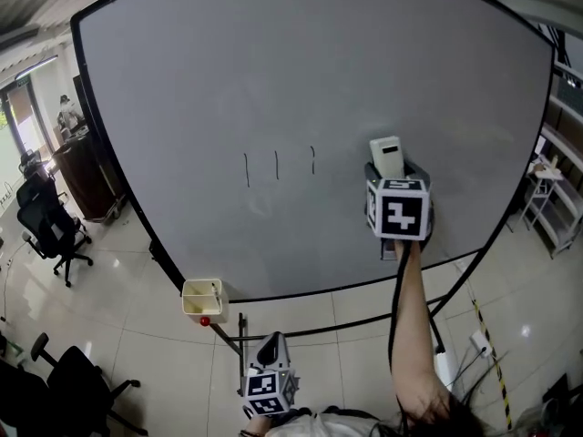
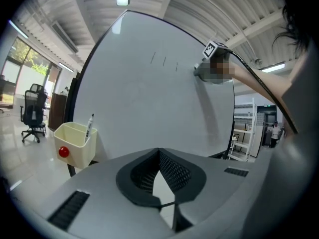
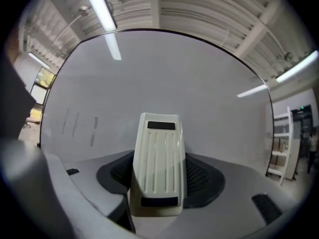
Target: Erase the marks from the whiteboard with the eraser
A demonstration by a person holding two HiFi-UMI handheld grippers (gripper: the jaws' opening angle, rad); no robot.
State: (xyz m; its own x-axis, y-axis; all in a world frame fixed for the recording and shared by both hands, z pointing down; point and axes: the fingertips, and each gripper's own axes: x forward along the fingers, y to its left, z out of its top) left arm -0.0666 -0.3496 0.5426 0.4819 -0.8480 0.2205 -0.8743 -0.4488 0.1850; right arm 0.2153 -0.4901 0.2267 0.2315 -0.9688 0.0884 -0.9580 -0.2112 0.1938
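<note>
Large grey-white whiteboard (image 1: 273, 80) with a dark frame, on a stand, fills most of the head view. Right gripper (image 1: 392, 173) is up at the board on an outstretched arm, jaws clamped on the sides of the white ribbed plastic eraser (image 3: 158, 158). The eraser's far end is at the board face; contact not clear. Left gripper (image 2: 159, 156) is low, near the person's body and well below the board, jaw tips together, nothing between them. Cream plastic box (image 1: 201, 298) hangs at the board's lower left edge, red knob on its front. Three short dark vertical marks (image 1: 277, 166) sit mid-board, left of the eraser, apart from it. Marker pen (image 2: 89, 125) stands in the box.
</note>
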